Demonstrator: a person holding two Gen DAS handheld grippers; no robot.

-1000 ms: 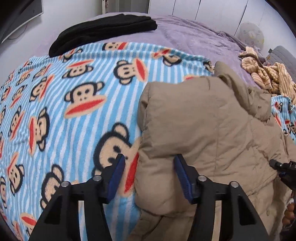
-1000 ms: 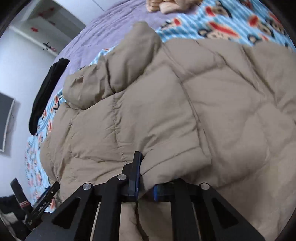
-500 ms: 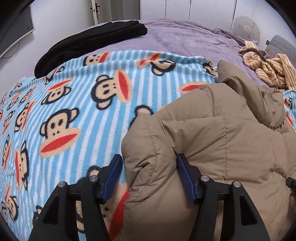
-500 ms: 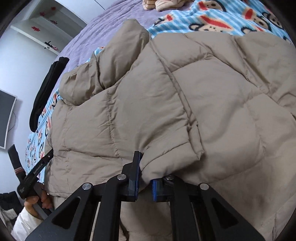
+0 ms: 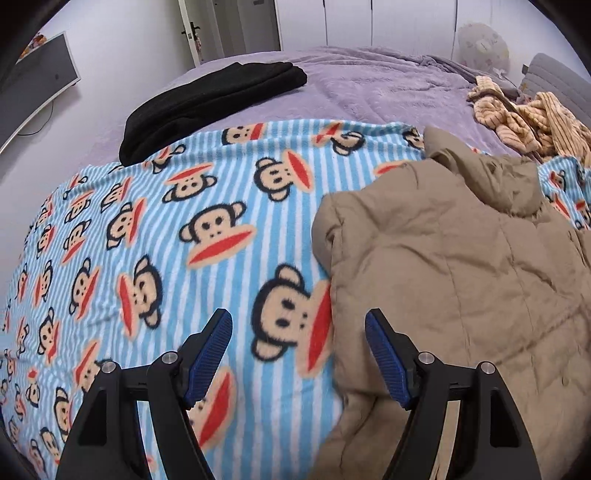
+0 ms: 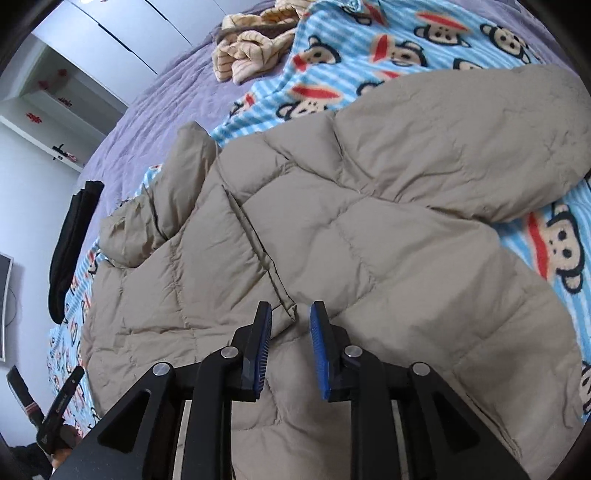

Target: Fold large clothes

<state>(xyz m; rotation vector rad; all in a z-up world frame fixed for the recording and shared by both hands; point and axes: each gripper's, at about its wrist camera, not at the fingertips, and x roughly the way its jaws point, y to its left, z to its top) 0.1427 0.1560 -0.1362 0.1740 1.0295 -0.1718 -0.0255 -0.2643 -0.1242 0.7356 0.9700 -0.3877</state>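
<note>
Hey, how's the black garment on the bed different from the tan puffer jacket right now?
The black garment is folded into a neat, flat stack; the tan puffer jacket is spread out, puffy and rumpled. The black garment rests on the purple bedspread at the far edge; the tan puffer jacket lies on the monkey-print blanket, close to both grippers. Neither is gripped: the left gripper and right gripper stand open.

Home bedroom, purple-covered bed, monkey-print blanket, white wardrobe doors, wall-mounted screen
</note>
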